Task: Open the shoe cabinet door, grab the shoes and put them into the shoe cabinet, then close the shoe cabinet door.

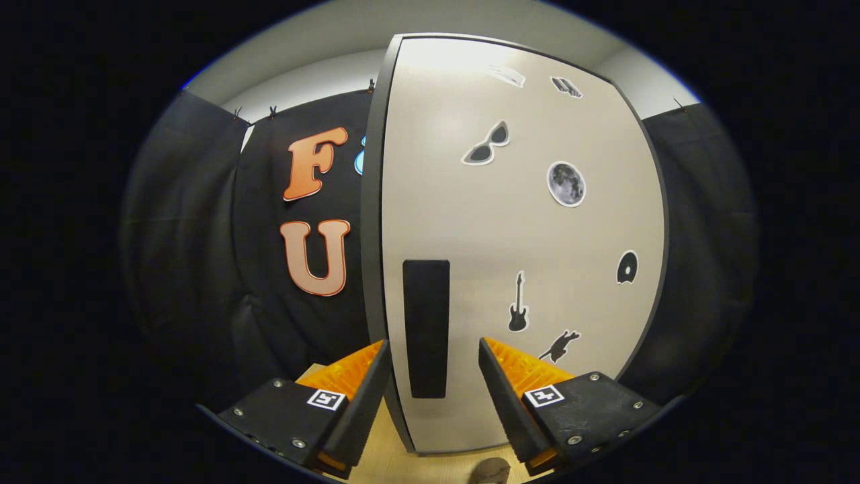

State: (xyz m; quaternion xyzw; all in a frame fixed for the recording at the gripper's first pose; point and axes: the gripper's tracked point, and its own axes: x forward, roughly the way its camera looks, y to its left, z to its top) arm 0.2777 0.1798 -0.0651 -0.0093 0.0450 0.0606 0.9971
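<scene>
Close ahead stood pale grey shoe cabinet door (524, 228) with dark frame, stickers scattered across. Gripper (433, 366) fingers spread wide apart, straddling tall black rectangular handle (426, 328), not touching it. Light wooden table (383, 464) below.

One pale grey flat shoe cabinet door (470, 222) with a dark edge; one black upright rectangular handle (426, 328) on it; seven stickers on the door, namely one sunglasses (486, 144), one moon (566, 183), one guitar (517, 312), one black disc (627, 267), one animal (559, 346) and two small unclear ones near its top; one gripper (434, 376), its two fingers spread apart; one light wooden desk (383, 464).
</scene>
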